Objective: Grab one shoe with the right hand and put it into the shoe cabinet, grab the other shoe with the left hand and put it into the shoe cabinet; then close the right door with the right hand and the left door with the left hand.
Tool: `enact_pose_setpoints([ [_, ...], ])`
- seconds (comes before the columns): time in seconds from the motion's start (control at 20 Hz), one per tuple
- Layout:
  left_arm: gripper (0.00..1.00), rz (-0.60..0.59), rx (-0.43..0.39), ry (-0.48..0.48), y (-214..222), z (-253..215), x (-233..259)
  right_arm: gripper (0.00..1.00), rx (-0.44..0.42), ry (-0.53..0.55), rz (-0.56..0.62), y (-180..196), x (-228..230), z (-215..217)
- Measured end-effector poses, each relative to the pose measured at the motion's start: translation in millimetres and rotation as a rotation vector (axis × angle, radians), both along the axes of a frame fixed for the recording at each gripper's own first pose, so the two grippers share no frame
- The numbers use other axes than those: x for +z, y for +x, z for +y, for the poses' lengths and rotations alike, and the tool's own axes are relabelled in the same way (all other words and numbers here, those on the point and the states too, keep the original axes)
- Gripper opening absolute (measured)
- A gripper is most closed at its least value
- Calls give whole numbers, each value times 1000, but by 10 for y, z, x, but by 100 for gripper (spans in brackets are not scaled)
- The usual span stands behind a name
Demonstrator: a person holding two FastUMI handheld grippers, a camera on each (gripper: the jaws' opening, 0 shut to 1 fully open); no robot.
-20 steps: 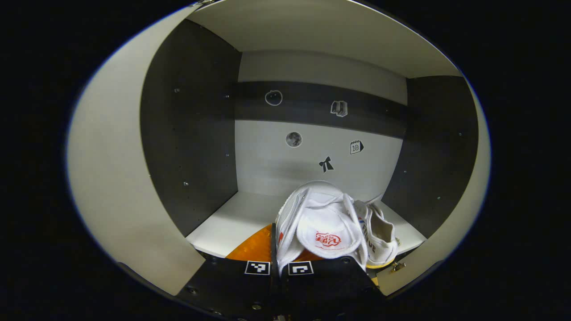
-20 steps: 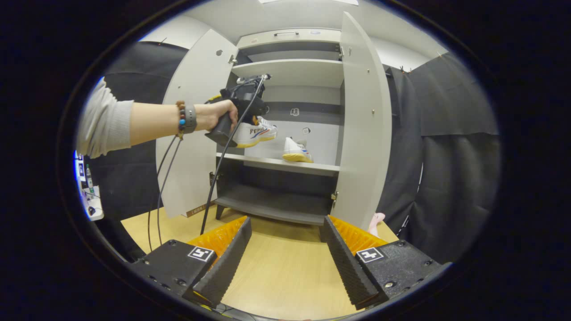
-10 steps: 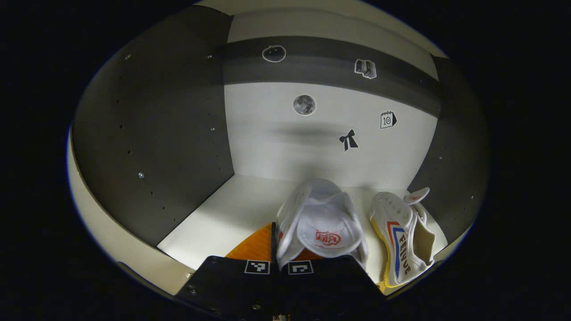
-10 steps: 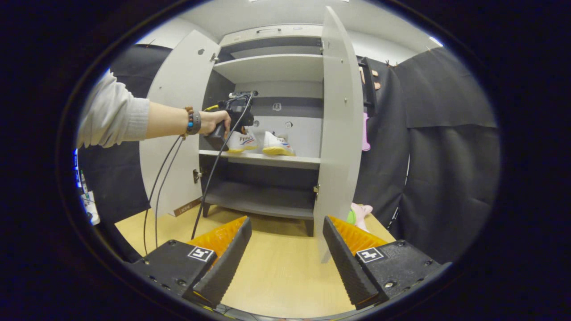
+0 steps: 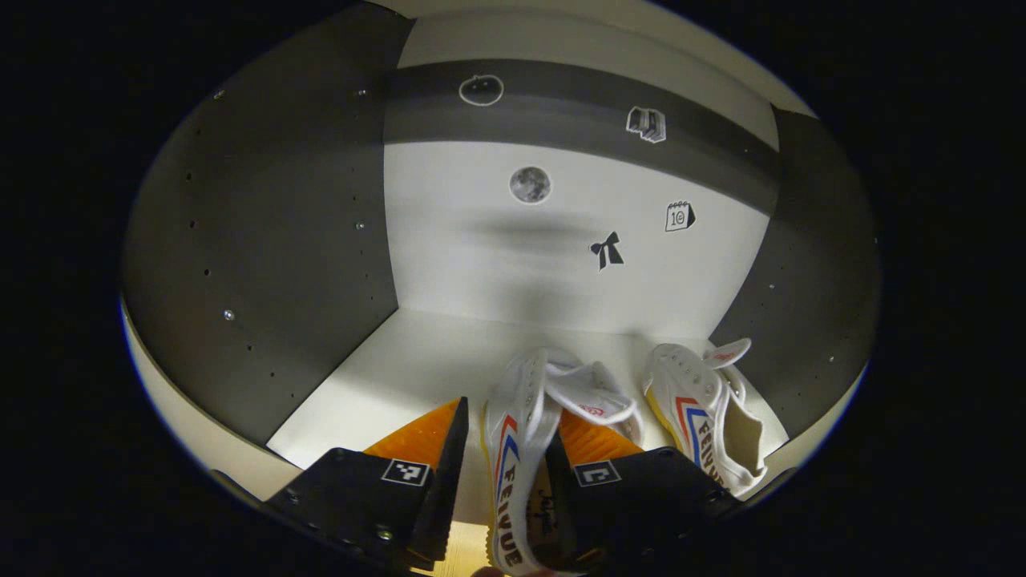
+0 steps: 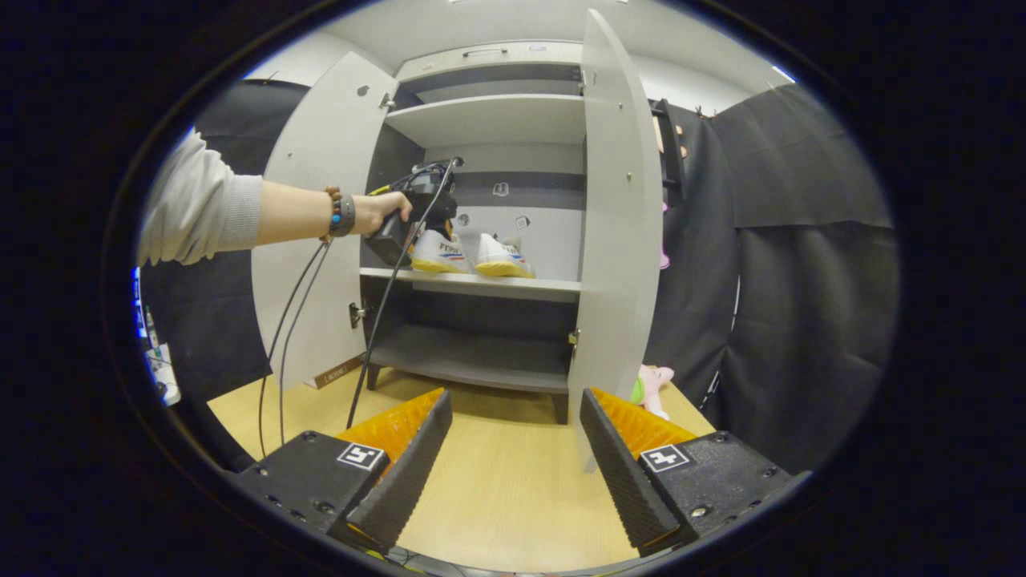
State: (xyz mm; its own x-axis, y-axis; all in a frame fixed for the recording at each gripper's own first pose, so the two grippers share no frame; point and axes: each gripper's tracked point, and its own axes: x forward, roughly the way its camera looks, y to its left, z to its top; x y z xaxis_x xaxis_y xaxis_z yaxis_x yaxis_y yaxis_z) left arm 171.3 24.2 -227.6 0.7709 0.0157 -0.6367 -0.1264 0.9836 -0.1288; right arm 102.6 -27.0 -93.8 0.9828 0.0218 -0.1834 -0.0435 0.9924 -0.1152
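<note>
Cabinet shelf (image 5: pixel 417 377): shoe (image 5: pixel 521 433) between parted left tongs (image 5: pixel 501 473)

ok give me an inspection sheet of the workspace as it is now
Surface: wooden floor bare in front of the shoe cabinet.
Job's things: second shoe and first shoe side by side on the middle shelf; left door and right door open.
Clutter: soft toy by the right door.
Grippers: left gripper open around the second shoe; right gripper open, empty.
Cables: black cables hang from the left gripper.
Surroundings: black cloth walls.
</note>
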Motion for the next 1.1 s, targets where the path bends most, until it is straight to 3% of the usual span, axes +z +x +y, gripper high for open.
enact_pose_setpoints([
  [0.1,58,-51,-14,1,-108,26,125,100,10,0,-11,-7,37,55],
  [0.2,58,-118,-35,9,-240,35,308,100,25,1,-21,-22,80,119],
  [0.35,58,-273,-44,98,-485,166,729,100,43,3,-37,-70,161,191],
  [0.65,64,-552,-97,107,-1769,-36,1398,100,67,15,-104,-251,555,218],
  [0.7,65,-578,-101,111,-2008,-89,1430,100,70,15,-112,-292,634,194],
  [0.8,78,-601,-113,92,-2531,-195,1436,100,56,10,-134,-372,784,88],
  [0.85,76,-601,-124,61,-2764,-271,1403,100,48,12,-145,-412,856,29],
  [0.9,91,-590,-141,24,-2987,-367,1340,100,34,15,-154,-448,922,-46],
  [1.0,91,-587,-152,-8,-3374,-448,1255,100,7,20,-174,-489,1069,-213],
  [1.1,91,-605,-129,20,-3691,-419,1220,100,-34,14,-195,-479,1242,-433],
])
